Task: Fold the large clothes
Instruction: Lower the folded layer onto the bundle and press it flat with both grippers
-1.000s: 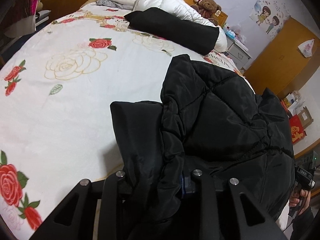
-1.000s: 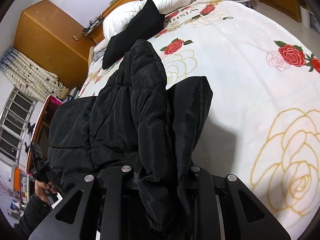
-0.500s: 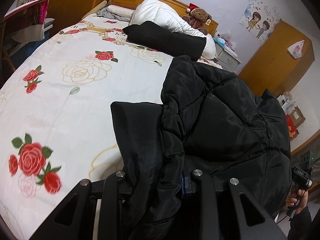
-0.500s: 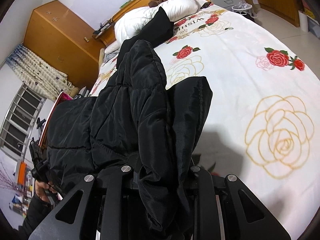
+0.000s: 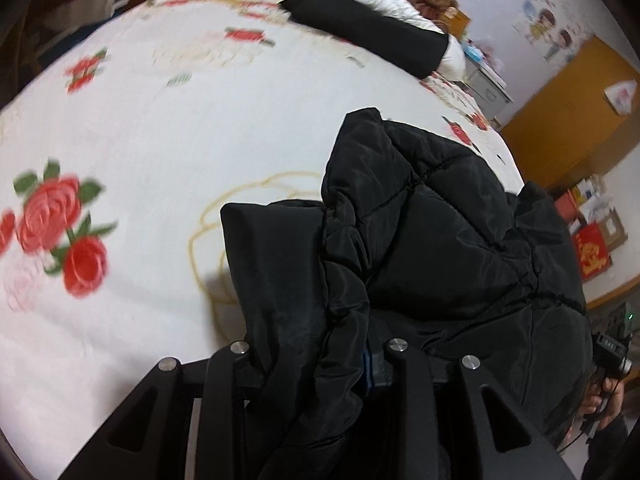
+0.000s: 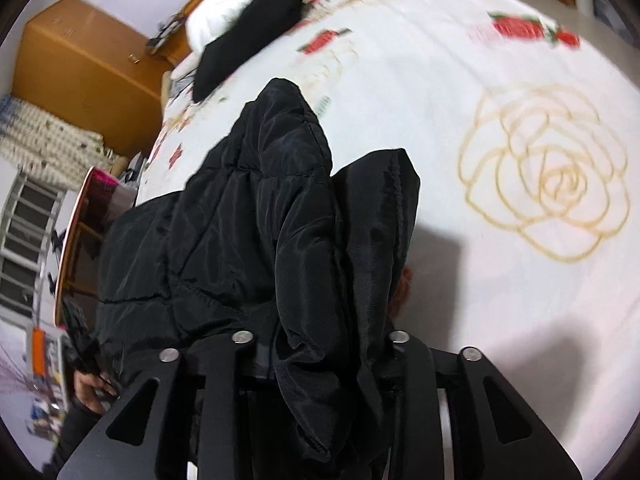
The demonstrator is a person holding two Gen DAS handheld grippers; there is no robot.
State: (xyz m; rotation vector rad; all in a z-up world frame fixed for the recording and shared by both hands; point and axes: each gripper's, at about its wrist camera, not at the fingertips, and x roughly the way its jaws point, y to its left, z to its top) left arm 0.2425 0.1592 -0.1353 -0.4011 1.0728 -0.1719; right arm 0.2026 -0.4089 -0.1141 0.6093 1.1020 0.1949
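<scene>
Black coat (image 5: 440, 248) hangs bunched between both tongs, just above the bed (image 5: 168, 128), its bulk spanning from one hand to the other. Left tongs (image 5: 320, 354) have a coat edge between the fingers; right tongs (image 6: 320, 338) likewise. Both have just been opening, fabric there yet; whether pads press on it I can't tell. Open bed lies straight ahead of both, so laying down goes forward, long axis across.
</scene>
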